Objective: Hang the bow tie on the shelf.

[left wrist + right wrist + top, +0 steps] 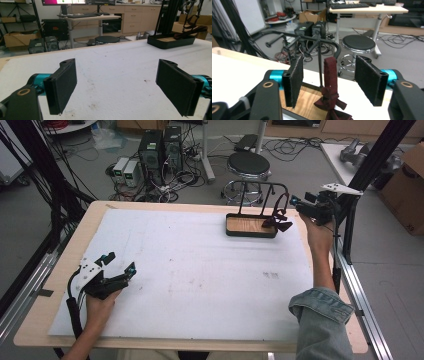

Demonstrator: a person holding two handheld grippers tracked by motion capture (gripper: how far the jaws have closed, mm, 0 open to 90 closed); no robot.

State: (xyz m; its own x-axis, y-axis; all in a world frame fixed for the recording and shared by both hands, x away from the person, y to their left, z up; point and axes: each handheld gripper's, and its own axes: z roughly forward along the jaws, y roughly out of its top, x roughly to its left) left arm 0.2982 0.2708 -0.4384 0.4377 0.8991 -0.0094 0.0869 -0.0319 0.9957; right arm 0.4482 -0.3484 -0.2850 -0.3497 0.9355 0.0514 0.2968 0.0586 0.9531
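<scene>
- Strap [330, 75] position: a dark red fabric strap hangs from the black bar of a rack [263, 190] that rises out of a wood-bottomed tray [250, 226] at the far right part of the white-covered surface [200, 270]. Its lower end, knotted into a bow-like bunch, rests on or just above the tray's near right corner.
- Long axis: in the right gripper view the strap runs nearly upright, top to bottom, with a slight lean; the knot widens it at the base.
- Relation to the right gripper [328, 77]: the strap lies straight ahead of the jaws and between their two black pads, which stand apart on either side of it without touching it. The pad faces are roughly parallel to the strap's long axis, so a closing stroke would pinch it across its width.
- Depth: the strap appears a little beyond the pad tips rather than fully between them; a short advance seems needed before closing, judged from the right gripper view and the high view [298, 206].
- Left gripper [118, 267]: it rests at the near left of the surface, well apart from the tray, jaws spread wide and holding nothing. In the left gripper view the tray [170, 41] sits far off at upper right.
- Nearer hand: the right hand [316, 227] is plainly the nearer one; the left has no part in the coming grasp as things stand.
</scene>
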